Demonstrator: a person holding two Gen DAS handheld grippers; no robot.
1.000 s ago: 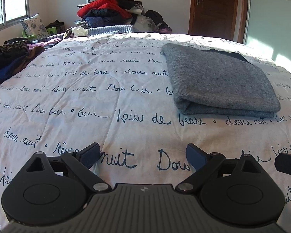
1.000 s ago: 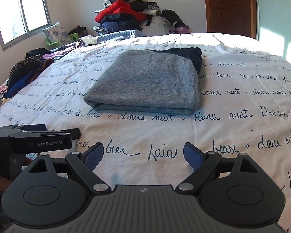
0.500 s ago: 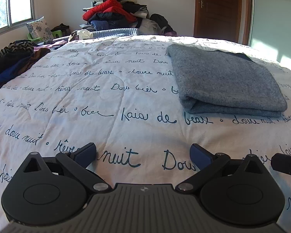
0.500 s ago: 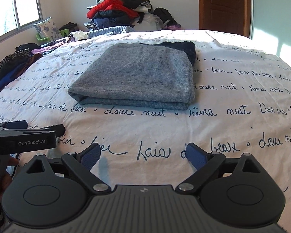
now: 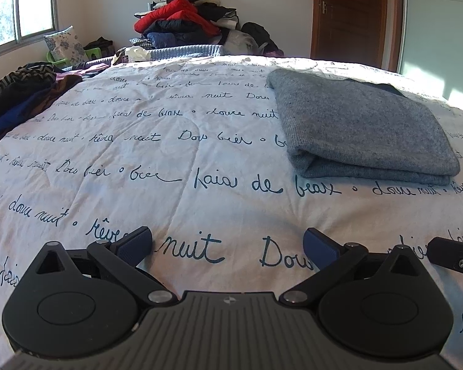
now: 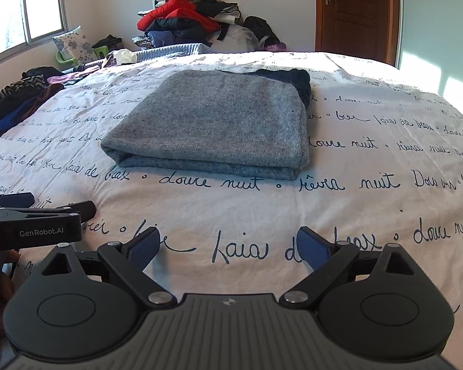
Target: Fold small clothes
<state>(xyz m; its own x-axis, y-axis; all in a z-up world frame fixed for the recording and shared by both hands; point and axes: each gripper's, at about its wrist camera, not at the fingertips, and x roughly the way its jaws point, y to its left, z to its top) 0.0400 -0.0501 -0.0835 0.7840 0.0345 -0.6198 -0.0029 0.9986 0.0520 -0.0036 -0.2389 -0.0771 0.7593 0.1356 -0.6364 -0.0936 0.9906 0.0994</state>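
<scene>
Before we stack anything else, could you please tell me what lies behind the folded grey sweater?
A dark navy garment sticks out behind the grey sweater at its far right corner. How far it runs beneath the sweater is hidden.

A heathered grey folded knit garment (image 6: pixel 213 123) lies over a dark navy folded cloth (image 6: pixel 293 81) on the white quilted bedspread (image 5: pixel 169 160) patterned with dark blue cursive script, beyond blue-padded black grippers, near a zigzag-striped black-and-white fabric (image 5: pixel 18 83).
</scene>
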